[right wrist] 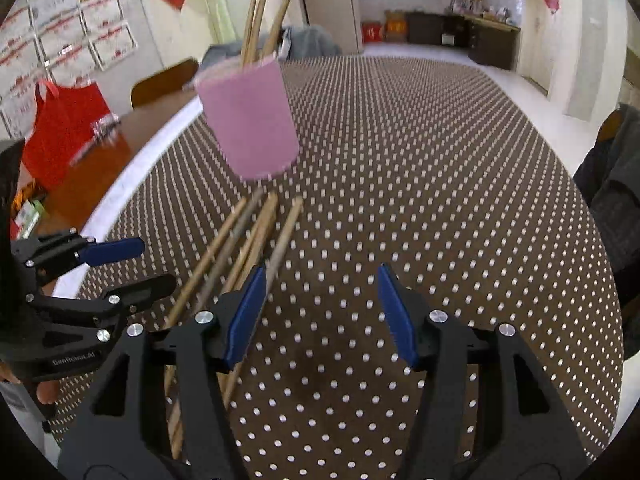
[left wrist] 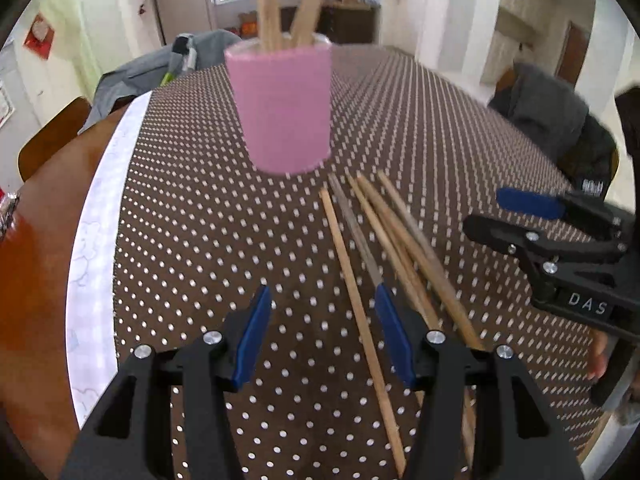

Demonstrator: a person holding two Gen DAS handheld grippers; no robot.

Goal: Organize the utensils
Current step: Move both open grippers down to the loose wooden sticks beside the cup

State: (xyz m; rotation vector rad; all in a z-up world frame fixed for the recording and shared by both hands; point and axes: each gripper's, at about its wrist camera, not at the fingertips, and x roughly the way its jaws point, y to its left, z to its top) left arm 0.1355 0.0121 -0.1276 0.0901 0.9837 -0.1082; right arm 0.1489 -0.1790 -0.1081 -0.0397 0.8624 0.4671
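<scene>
A pink cup [left wrist: 282,108] stands on the dotted brown tablecloth [left wrist: 192,216] and holds several wooden chopsticks [left wrist: 272,8]. It also shows in the right wrist view [right wrist: 250,120]. Several loose chopsticks [left wrist: 384,240] lie on the cloth in front of the cup; they also show in the right wrist view [right wrist: 248,240]. My left gripper [left wrist: 322,320] is open and empty, just left of the loose sticks. My right gripper [right wrist: 322,300] is open and empty, just right of them. Each gripper shows in the other's view, the right one [left wrist: 520,216] and the left one [right wrist: 132,264].
A white strip [left wrist: 100,240] edges the cloth on the left, with bare wooden table [left wrist: 36,300] beyond. A red bag [right wrist: 64,128] sits on that table. Chairs draped with grey clothing [left wrist: 560,120] stand around it. A person's fingers [left wrist: 598,356] hold the right gripper.
</scene>
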